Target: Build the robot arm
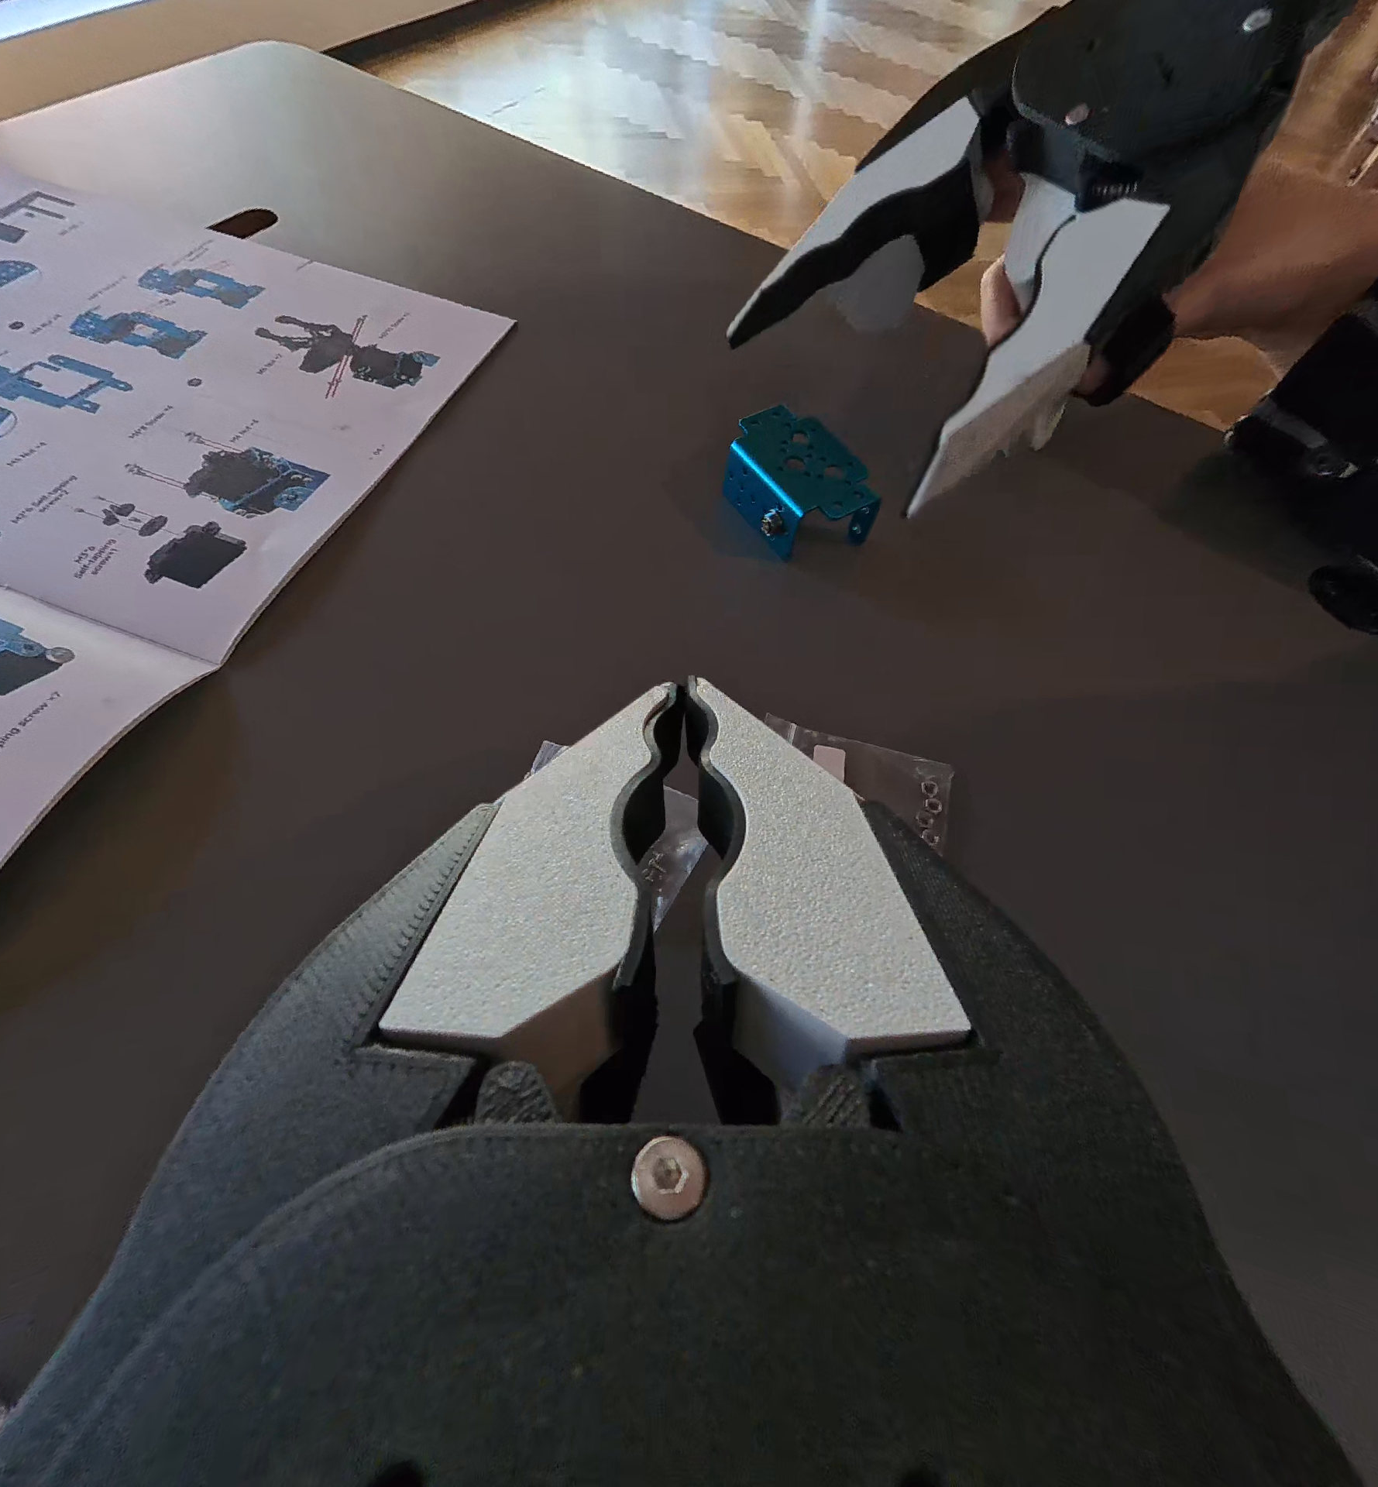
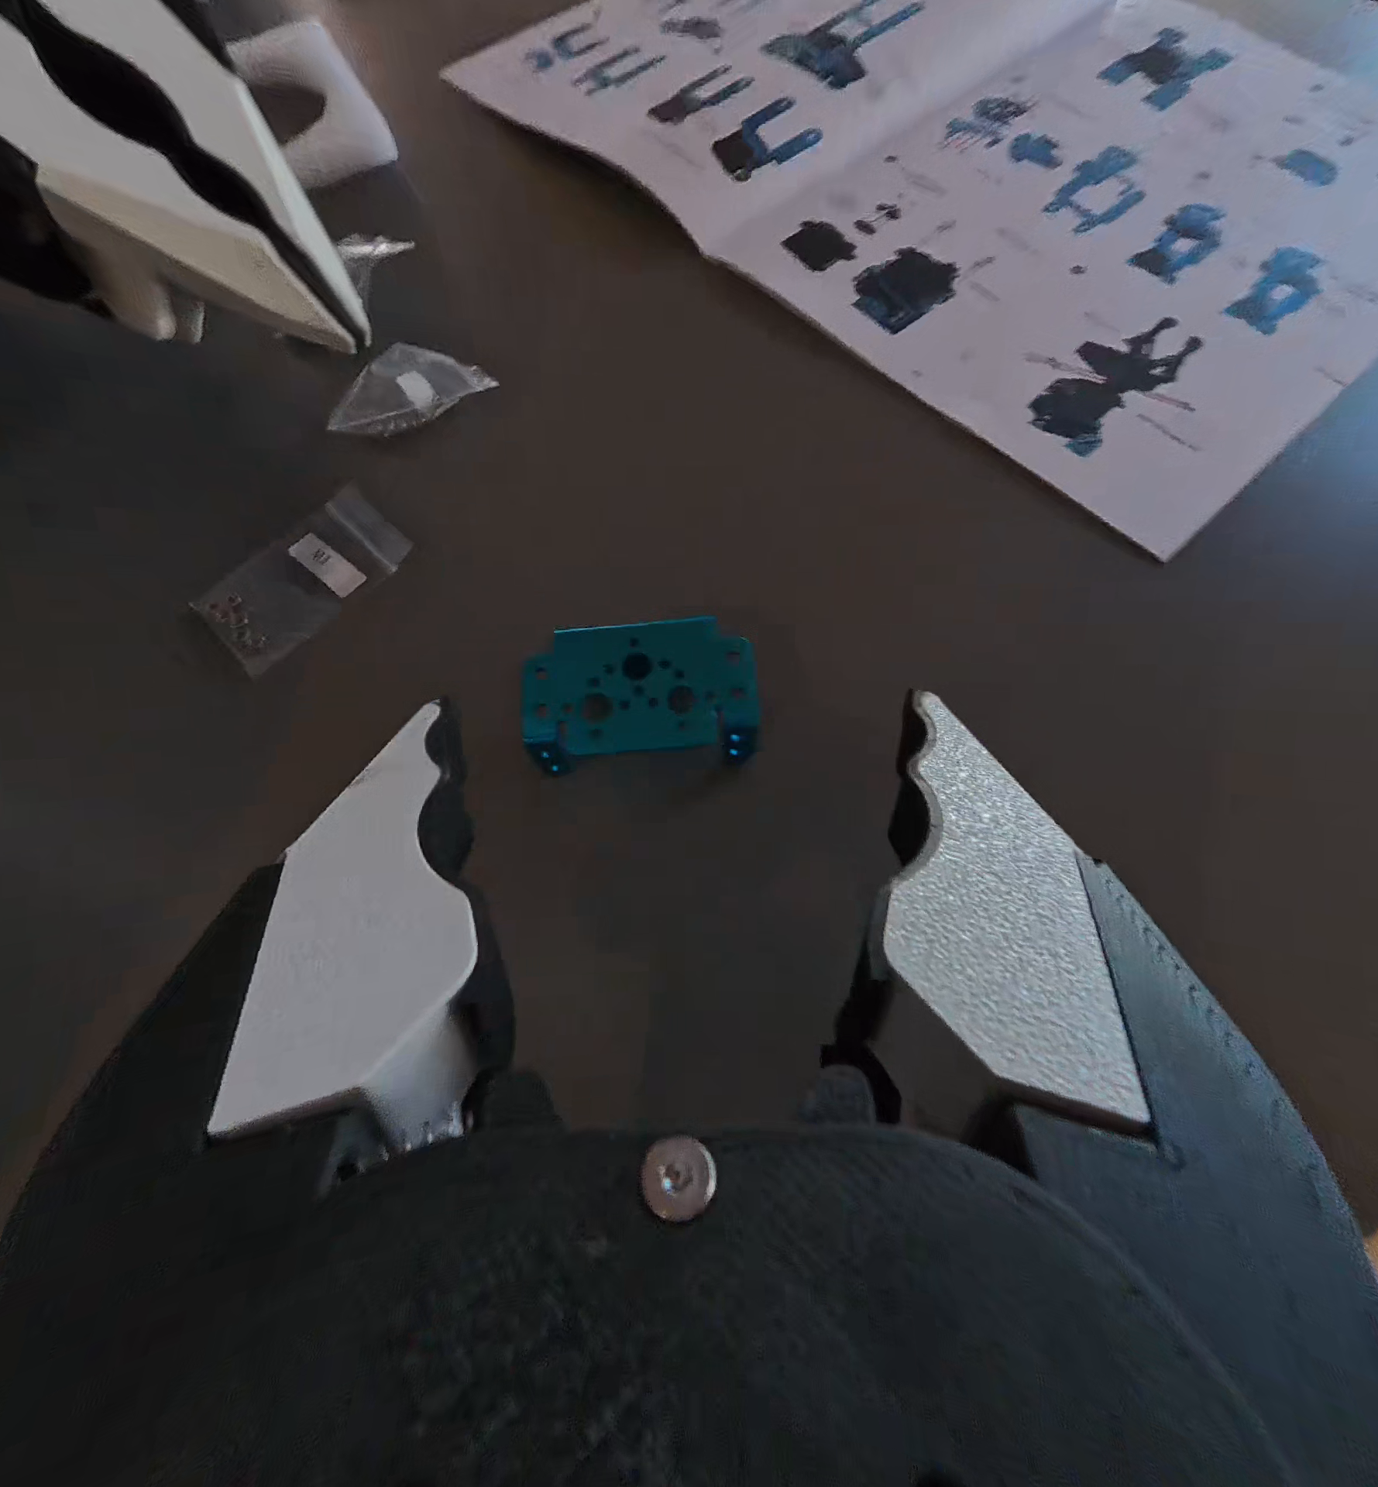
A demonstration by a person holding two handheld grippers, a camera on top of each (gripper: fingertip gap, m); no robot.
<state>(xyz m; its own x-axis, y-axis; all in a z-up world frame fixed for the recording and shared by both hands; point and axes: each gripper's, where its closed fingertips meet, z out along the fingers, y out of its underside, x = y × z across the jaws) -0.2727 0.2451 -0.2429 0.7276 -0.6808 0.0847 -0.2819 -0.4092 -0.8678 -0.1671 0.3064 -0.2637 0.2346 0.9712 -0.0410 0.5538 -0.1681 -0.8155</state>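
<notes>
Roughly, the dark table (image 1: 508,563) filled both views, with wooden floor beyond its far edge. An open printed sheet (image 1: 186,402) of blue and black part diagrams lay flat at far left in the left wrist view.

My right gripper (image 2: 677,700), with a hand (image 1: 1273,257) behind it, hung above the table with its jaws spread wide and nothing between them. It was nearest the blue bracket. My left gripper (image 1: 686,692) sat low and near, fingers closed until the tips met. I could not tell whether they pinched anything.

A white foam block (image 2: 323,105) showed behind the left gripper, partly hidden.

The blue bracket (image 1: 798,483), a small folded metal plate full of holes, stood on the table mid-scene, just ahead of the right gripper's gap and apart from both tips.

Smallest were two clear bags. The crumpled bag (image 2: 412,394) lay at the left tips, seemingly touching them. The flat bag (image 2: 299,579), holding small nuts, lay beside it.
</notes>
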